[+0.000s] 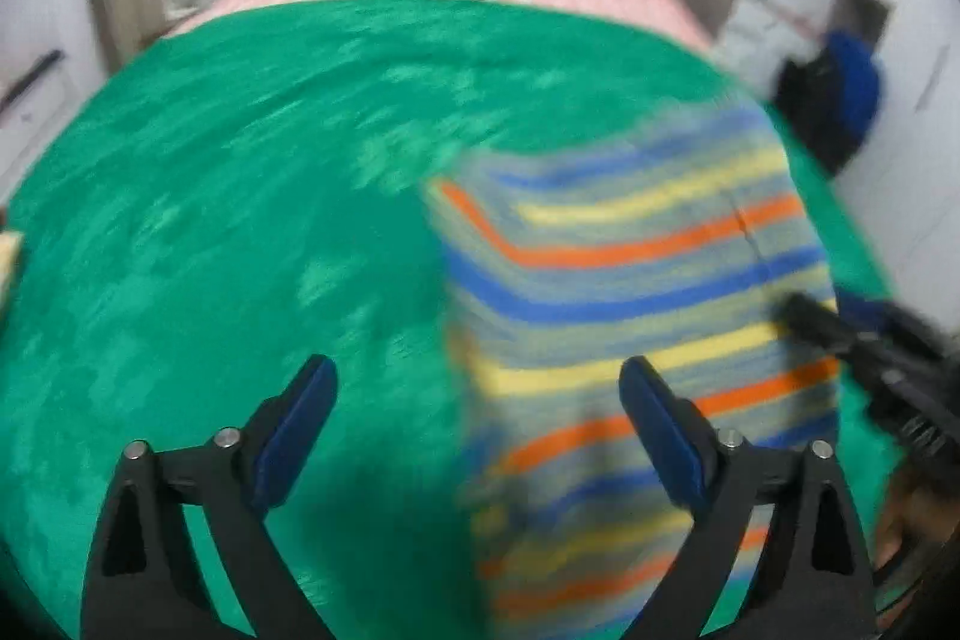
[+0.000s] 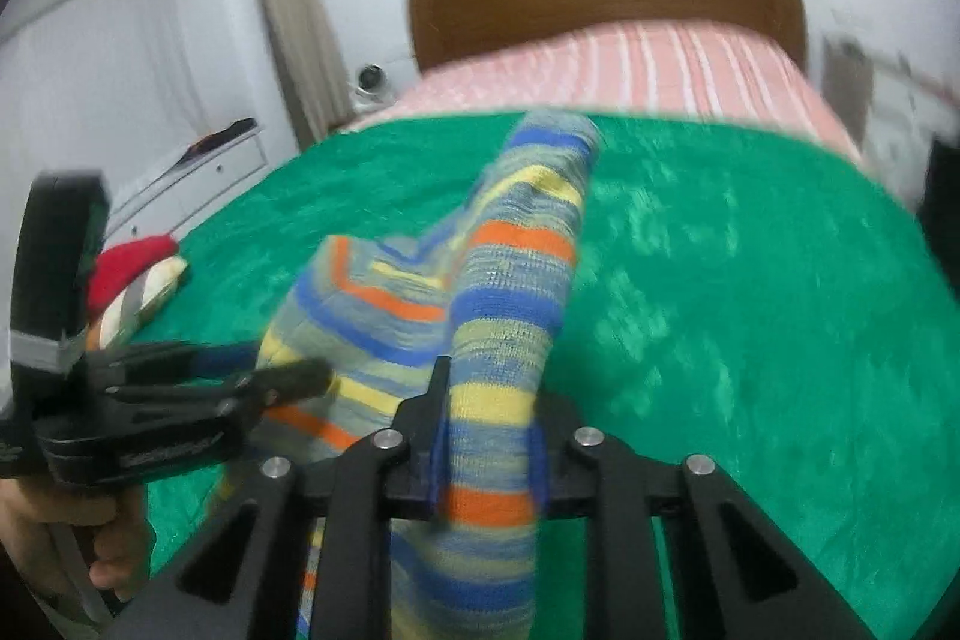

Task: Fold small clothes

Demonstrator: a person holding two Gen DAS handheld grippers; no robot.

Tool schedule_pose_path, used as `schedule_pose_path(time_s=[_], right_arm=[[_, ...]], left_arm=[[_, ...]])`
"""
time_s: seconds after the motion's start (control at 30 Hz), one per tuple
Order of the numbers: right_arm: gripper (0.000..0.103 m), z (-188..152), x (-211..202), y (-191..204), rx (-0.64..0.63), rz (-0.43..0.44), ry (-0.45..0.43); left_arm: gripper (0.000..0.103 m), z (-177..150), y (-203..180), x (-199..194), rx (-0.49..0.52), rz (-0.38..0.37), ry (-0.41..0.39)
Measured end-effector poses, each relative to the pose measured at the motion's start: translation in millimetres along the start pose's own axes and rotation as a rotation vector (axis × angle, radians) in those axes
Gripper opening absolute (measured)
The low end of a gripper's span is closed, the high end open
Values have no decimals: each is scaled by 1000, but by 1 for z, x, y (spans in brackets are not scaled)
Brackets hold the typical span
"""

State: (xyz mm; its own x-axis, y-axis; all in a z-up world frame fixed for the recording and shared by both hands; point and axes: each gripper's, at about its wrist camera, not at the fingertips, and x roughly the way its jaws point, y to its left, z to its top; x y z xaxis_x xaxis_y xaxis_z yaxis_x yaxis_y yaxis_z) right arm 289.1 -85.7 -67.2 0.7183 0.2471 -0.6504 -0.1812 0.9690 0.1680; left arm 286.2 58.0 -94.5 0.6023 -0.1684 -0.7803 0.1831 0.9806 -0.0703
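Striped knit garment [image 2: 510,292], blue, yellow and orange, seemingly half-folded, is pinched in right gripper [image 2: 486,436]; left gripper [image 1: 480,412] gapes empty.

Place: a home bedroom.
Bed: wooden headboard [image 2: 606,1] and pink striped sheet [image 2: 648,67] ahead of the right gripper.
Cover: green blanket [image 1: 240,196] beneath it.
Storage: white drawers [image 2: 192,172] to its left.

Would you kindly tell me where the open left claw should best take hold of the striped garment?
Probably the near left edge of the striped garment, approached from the left, low over the green blanket. That edge lies exposed, and the left claw is open already straddling it. The right claw grips a raised fold.
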Motion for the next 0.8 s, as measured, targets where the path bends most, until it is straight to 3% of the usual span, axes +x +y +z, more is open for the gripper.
schedule_pose_path(time_s=[0.03, 0.07, 0.1, 0.23, 0.27, 0.33, 0.37, 0.4, 0.43, 0.47, 0.5, 0.57, 0.6, 0.7, 0.8], right_arm=[[56, -12, 6, -16, 11, -56, 44], [81, -21, 7, -25, 14, -90, 64], [88, -39, -3, -40, 14, -116, 71], [88, -88, -57, -58, -45, -175, 42], [88, -98, -78, -59, -65, -185, 17], [88, -113, -130, -52, -104, -197, -87], [92, -119, -159, -48, -116, -199, -151], [103, -123, -178, -45, -118, -200, -195], [103, -129, -197, -39, -118, -196, -233], [103, -134, -207, -35, -124, -162, -214], [103, -130, -205, -41, -132, -109, -141], [103, -138, -200, -38, -150, -10, -31], [103, -146, -203, -35, -139, 1, -38], [103, -157, -221, -25, -96, -39, -85], [103, -158, -237, -11, -70, -31, -106]], left_arm=[[91, -16, 1, 0, 8, 28, 9], [91, -35, 2, -6, 16, 40, -1], [91, -49, 3, -14, 24, 49, -24], [95, -100, -19, -77, 98, 113, -171], [101, -107, -24, -94, 112, 122, -210], [102, -120, -37, -136, 114, 132, -297], [103, -126, -46, -162, 101, 135, -352], [103, -129, -48, -176, 87, 140, -388], [103, -135, -54, -195, 58, 168, -431], [103, -137, -56, -206, 39, 188, -449], [103, -139, -61, -217, 22, 193, -455], [103, -144, -64, -228, 9, 131, -406], [103, -147, -66, -230, 7, 105, -362], [103, -160, -71, -234, -25, 148, -322], [103, -164, -75, -234, -31, 142, -261]])
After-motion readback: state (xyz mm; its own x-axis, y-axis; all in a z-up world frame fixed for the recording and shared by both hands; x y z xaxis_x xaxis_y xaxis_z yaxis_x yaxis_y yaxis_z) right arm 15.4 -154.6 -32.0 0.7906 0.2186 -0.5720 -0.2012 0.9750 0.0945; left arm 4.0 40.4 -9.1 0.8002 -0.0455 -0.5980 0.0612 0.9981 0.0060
